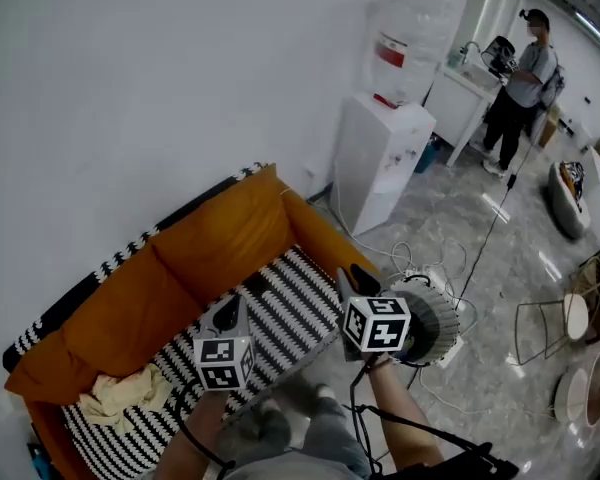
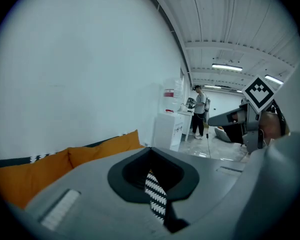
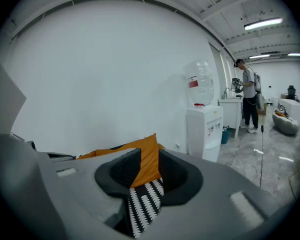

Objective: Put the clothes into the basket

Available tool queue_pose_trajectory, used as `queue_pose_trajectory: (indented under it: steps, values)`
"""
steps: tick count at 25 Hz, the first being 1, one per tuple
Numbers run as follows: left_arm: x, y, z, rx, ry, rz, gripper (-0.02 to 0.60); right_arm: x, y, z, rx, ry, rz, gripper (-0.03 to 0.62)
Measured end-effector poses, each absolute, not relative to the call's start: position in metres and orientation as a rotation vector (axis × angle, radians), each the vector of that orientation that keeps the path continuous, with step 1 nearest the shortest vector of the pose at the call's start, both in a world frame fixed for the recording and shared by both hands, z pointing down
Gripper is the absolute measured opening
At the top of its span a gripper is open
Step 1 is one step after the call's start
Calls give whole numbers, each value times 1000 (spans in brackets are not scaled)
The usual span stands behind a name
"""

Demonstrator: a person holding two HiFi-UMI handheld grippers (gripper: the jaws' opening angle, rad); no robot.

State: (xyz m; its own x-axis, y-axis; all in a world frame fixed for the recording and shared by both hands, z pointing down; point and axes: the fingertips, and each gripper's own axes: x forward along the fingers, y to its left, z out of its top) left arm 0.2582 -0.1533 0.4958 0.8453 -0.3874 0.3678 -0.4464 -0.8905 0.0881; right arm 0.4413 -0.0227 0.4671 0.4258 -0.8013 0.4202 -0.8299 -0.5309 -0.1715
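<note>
Left tool (image 1: 230, 313) and right tool (image 1: 357, 280) are hovering over the sofa (image 1: 220, 238), jaws apart and empty, cream clothes (image 1: 125, 393) lying on its seat.

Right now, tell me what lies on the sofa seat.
A crumpled cream cloth lies on the striped seat, near one end. The left hand-held gripper covers part of the seat.

Office lounge: sofa (image 1: 218, 240), water dispenser (image 1: 380, 163)

Noted: sofa (image 1: 290, 298), zigzag seat; cream garment (image 1: 125, 393) seen crumpled at seat's left end; basket (image 1: 438, 320) stood on floor (image 1: 480, 228) beside sofa.
</note>
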Motion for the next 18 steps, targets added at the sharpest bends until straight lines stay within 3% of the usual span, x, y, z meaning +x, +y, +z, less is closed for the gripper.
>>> queue_pose_trajectory:
  steps: [18]
  values:
    - [55, -191, 465, 2433, -1506, 320, 8, 288, -178, 436, 1949, -2148, 571, 108]
